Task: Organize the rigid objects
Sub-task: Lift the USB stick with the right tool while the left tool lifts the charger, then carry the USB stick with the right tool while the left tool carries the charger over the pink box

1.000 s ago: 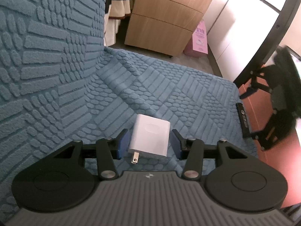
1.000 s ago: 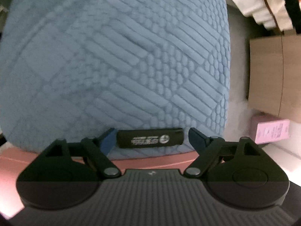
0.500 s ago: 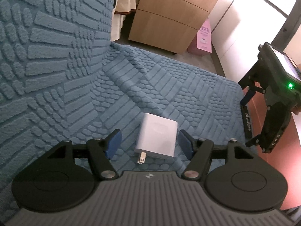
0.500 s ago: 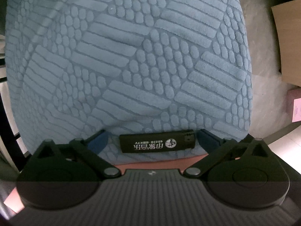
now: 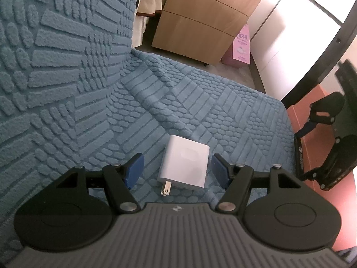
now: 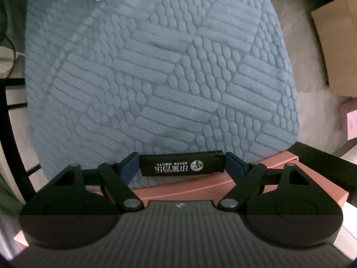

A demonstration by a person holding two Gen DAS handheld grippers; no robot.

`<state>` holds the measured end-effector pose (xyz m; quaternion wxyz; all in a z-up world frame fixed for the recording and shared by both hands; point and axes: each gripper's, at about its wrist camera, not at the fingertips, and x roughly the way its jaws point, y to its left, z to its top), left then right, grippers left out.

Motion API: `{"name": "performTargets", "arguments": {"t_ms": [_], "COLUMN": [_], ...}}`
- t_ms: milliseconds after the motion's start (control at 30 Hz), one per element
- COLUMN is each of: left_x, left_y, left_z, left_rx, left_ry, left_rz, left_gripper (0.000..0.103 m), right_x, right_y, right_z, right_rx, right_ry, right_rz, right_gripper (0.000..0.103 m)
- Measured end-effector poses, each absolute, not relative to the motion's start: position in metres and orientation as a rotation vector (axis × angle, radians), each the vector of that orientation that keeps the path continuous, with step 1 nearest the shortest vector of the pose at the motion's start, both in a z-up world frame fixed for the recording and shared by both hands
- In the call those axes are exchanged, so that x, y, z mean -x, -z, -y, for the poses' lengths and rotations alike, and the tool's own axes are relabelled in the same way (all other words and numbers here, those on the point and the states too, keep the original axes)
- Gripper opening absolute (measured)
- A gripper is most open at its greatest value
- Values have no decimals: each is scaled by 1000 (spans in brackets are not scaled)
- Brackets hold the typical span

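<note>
The left tongs are standing wide, their blue-padded fingers flanking a white rectangular plastic wall charger without touching it; a gap is showing on each side, wider on the left. The charger is lying flat on a blue cushion with a raised woven-brick texture, its two metal prongs pointing back toward the camera. The right tongs are closing on a slim black plastic lighter with white printed lettering, gripping it lengthwise so that each blue pad is pressing against one end; the lighter is sitting crosswise at the near edge of the same cushion, over a salmon-pink ledge that is running along that edge. In the left wrist view the right tongs are showing at the far right edge, with the lighter appearing there as a thin dark strip at the cushion's side. In the right wrist view the charger is lying at the far top left of the cushion, well apart from the lighter. Beyond the cushion, a light wooden drawer cabinet is standing on the floor, with a pink printed box just beside it.
</note>
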<state>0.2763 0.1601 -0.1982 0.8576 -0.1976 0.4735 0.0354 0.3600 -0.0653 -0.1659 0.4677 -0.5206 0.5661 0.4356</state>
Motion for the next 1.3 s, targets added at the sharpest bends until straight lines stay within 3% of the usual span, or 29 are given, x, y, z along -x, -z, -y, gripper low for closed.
{"name": "performTargets", "arguments": {"t_ms": [233,500,900,1000,1133,1300], "left_x": [-280,-285,-294,-294,-293,-290], "left_y": [203,209,223,223,221,219], "left_z": [-157,-143,-134,-133,-133,-132], "left_rx": [408,317,265,259,270,270], "left_ry": [-49,-50,-83,-89,-78,-89], "left_rz": [-996,-1011,-1037,-1034,-1032,-1036], "left_gripper": [75,77,77,76,59,59], "right_x": [-341,-285,-256,-245,-232,-222], "right_y": [123,127,146,150,152,152], "right_z": [60,56,69,75,85,89], "right_rx": [1031,814,396,341,280,249], "right_ry": [-1080,-992,-723,-670,-610,-572], "right_rz": [-1233,-1136,-1193,-1173,-1149,-1129], "right_gripper": [85,85,85,85,85,85]}}
